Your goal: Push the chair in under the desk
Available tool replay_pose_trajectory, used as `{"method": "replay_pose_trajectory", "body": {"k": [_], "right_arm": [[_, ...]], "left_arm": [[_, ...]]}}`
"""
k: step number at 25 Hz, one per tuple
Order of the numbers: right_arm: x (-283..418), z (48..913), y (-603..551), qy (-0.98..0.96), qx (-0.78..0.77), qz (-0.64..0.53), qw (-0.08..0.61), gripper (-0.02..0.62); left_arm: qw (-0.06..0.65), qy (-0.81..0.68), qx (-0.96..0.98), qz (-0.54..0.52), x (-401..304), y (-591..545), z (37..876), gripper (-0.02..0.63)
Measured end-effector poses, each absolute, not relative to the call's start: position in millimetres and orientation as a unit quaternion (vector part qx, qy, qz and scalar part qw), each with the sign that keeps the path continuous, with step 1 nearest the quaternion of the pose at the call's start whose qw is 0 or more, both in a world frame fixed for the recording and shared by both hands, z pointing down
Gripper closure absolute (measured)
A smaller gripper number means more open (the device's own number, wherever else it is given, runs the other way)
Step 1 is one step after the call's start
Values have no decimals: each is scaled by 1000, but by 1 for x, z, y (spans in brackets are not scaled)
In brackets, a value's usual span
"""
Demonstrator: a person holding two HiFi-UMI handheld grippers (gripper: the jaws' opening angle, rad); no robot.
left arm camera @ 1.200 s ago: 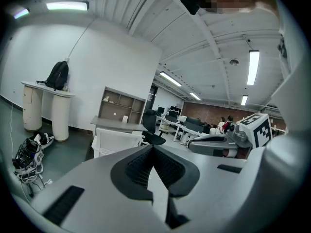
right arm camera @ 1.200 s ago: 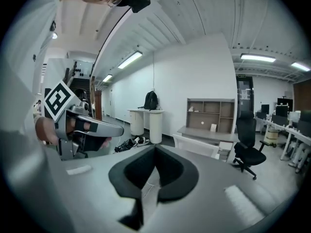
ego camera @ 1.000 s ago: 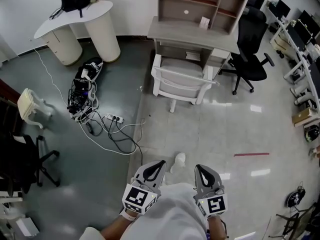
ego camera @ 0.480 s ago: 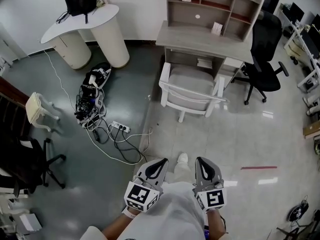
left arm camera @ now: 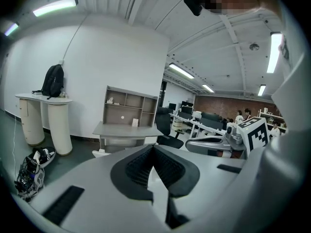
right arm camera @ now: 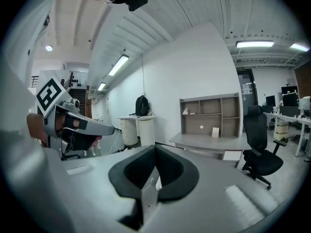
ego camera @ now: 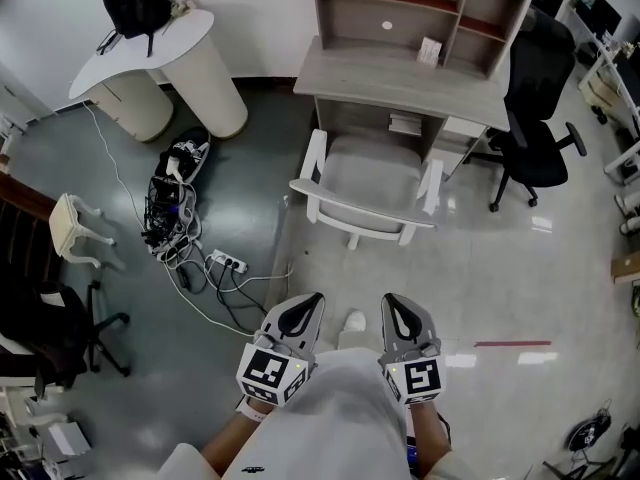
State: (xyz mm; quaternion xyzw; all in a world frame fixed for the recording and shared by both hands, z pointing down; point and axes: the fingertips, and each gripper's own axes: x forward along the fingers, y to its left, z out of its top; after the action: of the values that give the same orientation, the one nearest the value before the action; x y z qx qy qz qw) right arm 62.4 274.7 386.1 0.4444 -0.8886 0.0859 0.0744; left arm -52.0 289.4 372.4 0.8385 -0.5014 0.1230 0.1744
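Observation:
A white armchair stands on the floor, pulled out in front of a grey desk with a shelf unit on top. Its back rail faces me. My left gripper and right gripper are held side by side near my body, well short of the chair, both shut and empty. In the left gripper view the shut left gripper points toward the desk. The right gripper view shows the shut right gripper, with the desk beyond.
A black office chair stands right of the desk. A white curved table bearing a black backpack is at the far left. Cables and a power strip lie on the floor left of the armchair. A red tape strip marks the floor at right.
Both grippers and I have come nearer to the armchair and desk, which now look larger. The jaws stay shut and the armchair has not moved.

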Motion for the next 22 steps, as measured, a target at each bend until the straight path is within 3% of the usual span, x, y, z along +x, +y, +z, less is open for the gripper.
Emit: {"method": "replay_pose_trajectory", "body": {"k": [9, 22], "right_arm": [[105, 397, 212, -885, 449, 109, 55, 584], [93, 411, 151, -878, 458, 113, 77, 584]], "left_arm": [[177, -495, 837, 152, -4, 235, 381, 600], [186, -477, 845, 155, -21, 160, 397, 600]]}}
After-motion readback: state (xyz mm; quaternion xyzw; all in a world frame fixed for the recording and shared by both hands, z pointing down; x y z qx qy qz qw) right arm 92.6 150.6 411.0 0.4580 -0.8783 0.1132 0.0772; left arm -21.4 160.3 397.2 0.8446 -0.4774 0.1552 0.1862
